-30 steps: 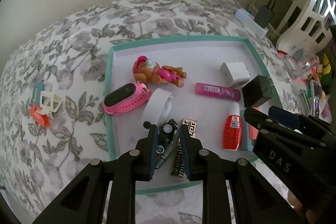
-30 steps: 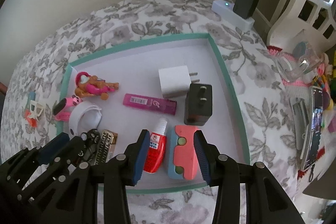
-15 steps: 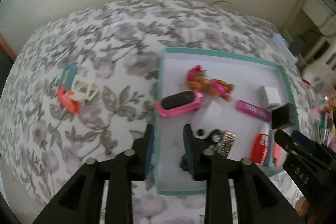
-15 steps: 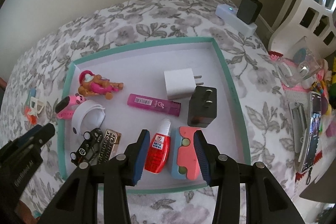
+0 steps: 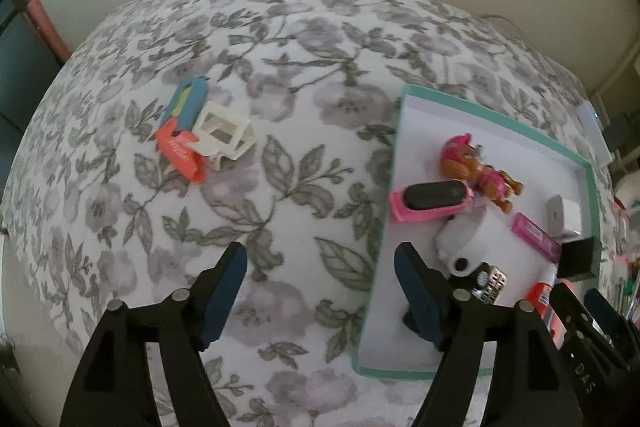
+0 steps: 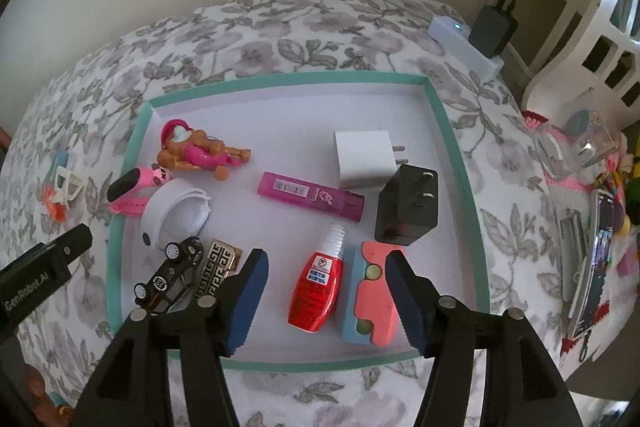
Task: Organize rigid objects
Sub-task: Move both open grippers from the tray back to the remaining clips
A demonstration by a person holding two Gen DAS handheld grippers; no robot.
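Right wrist view shows you "GenRobot.AI" on the left tongs [image 6: 44, 267] and an unreadable label on the red bottle [image 6: 316, 291] in the teal-rimmed tray [image 6: 456, 163] on the floral bedspread [image 6: 280, 43]. Your right tongs [image 6: 324, 297] have just been opening, now wide and empty, bottle and coral-blue block [image 6: 374, 291] between them. Left tongs have likewise just spread, empty. Your toy car [image 6: 170, 277] is partly hidden.

Black angular frames with silver screws; dark blue pads on the fingers [image 5: 224, 291]. White lettering "GenRobot.AI" on left gripper [image 6: 38, 281], "DAS" on right gripper [image 5: 588, 347].
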